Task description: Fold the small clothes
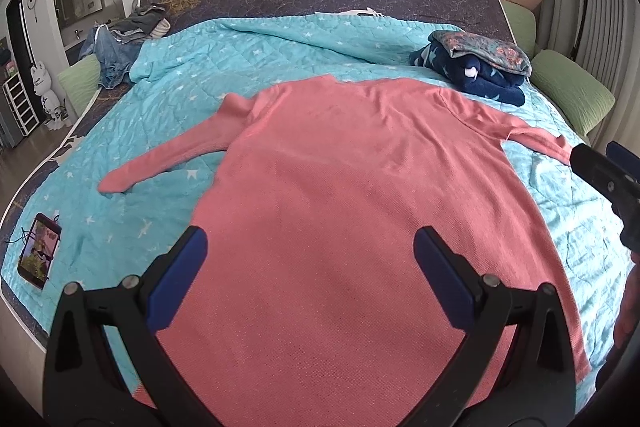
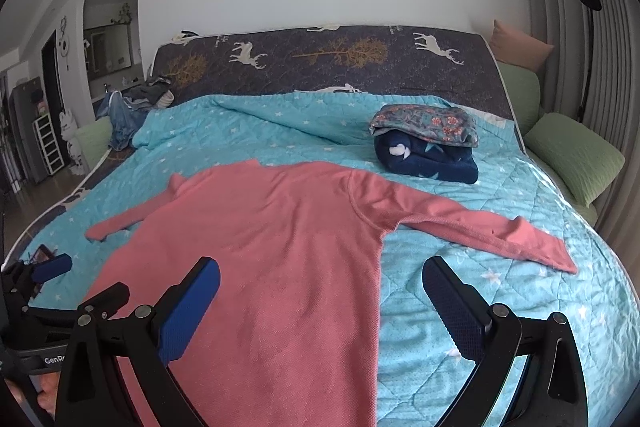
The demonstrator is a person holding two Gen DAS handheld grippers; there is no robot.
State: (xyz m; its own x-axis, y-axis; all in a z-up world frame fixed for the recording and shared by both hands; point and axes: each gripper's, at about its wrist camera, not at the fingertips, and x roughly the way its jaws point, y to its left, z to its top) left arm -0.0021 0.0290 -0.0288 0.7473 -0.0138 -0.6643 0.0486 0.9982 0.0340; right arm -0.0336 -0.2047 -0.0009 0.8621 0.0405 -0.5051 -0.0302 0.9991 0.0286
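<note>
Below open left gripper (image 1: 310, 277): pink shirt (image 1: 340, 187), seemingly flat.

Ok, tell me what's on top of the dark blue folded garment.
A folded floral cloth lies on the dark blue folded garment, covering most of its top. Whether anything sits between them, or under the stack besides the quilt, is hidden.

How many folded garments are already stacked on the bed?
2, stacked far right on the blue quilt: a navy patterned piece underneath, a floral piece on top. More may be hidden between them. The pink top lies unfolded.
</note>
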